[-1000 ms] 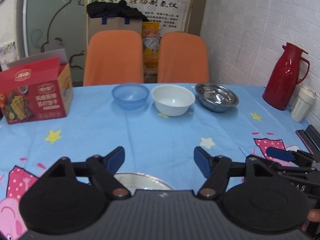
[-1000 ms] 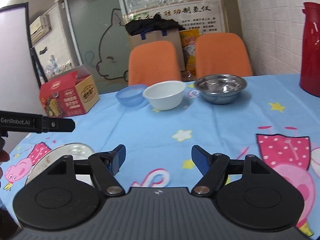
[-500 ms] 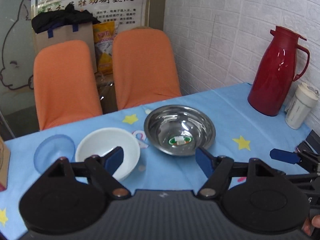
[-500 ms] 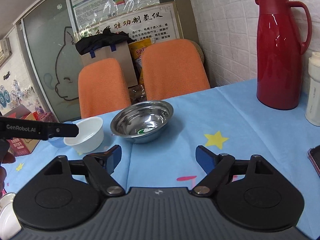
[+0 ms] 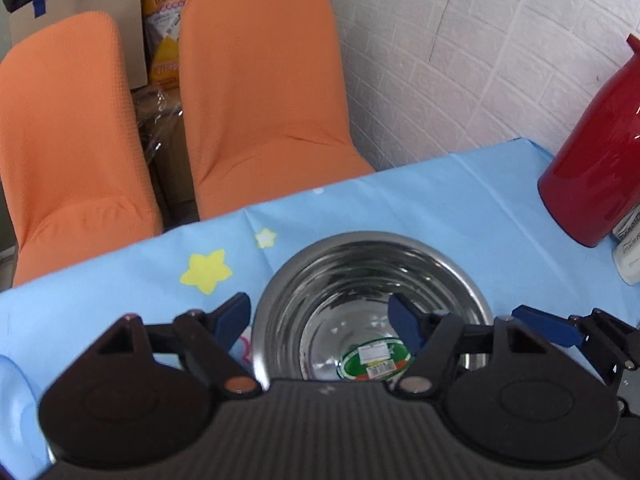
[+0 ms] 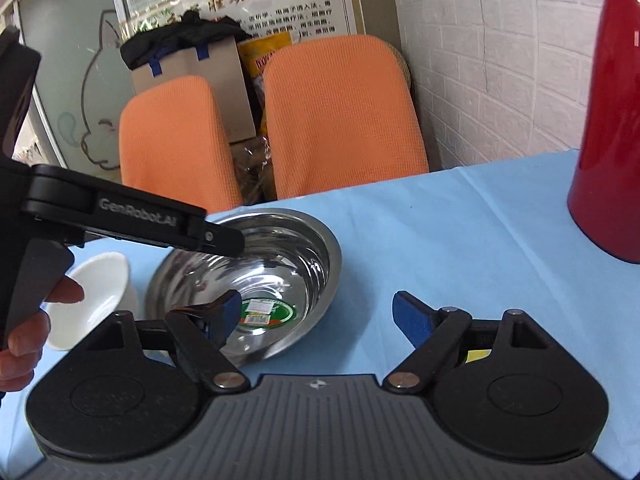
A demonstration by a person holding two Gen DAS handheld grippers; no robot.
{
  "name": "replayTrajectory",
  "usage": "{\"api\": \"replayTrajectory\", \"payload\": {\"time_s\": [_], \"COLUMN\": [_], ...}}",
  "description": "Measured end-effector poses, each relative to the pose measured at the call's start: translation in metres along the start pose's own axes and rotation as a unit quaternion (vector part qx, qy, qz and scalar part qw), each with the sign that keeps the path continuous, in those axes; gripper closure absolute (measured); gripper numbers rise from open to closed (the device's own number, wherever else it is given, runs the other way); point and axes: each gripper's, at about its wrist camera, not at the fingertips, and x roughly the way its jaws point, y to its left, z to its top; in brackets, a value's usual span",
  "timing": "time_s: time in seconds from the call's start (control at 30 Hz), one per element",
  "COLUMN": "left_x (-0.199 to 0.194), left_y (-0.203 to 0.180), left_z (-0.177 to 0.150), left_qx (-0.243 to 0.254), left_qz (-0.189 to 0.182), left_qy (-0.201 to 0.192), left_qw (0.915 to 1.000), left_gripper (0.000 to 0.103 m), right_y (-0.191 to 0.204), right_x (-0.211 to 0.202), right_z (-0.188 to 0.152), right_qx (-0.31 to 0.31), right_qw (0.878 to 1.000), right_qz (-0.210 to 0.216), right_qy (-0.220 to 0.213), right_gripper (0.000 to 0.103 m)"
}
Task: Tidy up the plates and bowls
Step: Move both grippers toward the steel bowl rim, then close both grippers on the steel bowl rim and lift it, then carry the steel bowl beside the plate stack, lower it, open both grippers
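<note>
Both tools close in on the steel bowl

Your left tool (image 5: 318, 316), jaws closing, straddles the steel bowl's (image 5: 372, 276) near-left rim; your right tool (image 6: 316, 312) stands open, empty. Seat one finger inside the wall on the tabletop (image 6: 460, 240) before squeezing.

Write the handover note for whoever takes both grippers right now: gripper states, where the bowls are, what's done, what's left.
Left gripper: jaws closing, nothing pinched yet; they straddle the near-left rim of the steel bowl, one finger outside, one inside.
Right gripper: open, empty, with its left finger over the steel bowl's near-right side.
White bowl sits just left of the steel bowl. A blue bowl edge shows further left.
All rest on the blue tablecloth; red thermos stands at right.
Done: no stacking visible.
Left: grip the steel bowl, then organize the bowls; no plates in view.
</note>
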Motion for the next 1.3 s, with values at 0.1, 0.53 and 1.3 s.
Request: {"api": "replayTrajectory", "payload": {"time_s": [0.1,0.53,1.3], "left_x": [0.013,0.025,-0.126], "left_y": [-0.001,-0.008,-0.069], "left_z": [0.0,-0.005,-0.168], "left_qx": [0.01,0.03,0.045], "left_qz": [0.007,0.022,0.0], "left_qy": [0.012,0.029,0.026], "left_qw": [0.9999,0.9989,0.9986], "left_gripper": [0.035,0.073,0.075], "right_y": [0.0,0.005,0.036], "right_x": [0.016,0.028,-0.138], "right_z": [0.002,-0.003,-0.11], "right_qx": [-0.002,-0.021,-0.026], "right_qw": [1.0,1.0,0.999], "right_qz": [-0.005,0.001,0.019], "right_qy": [0.018,0.022,-0.01], "right_gripper": [0.0,0.053,0.054]}}
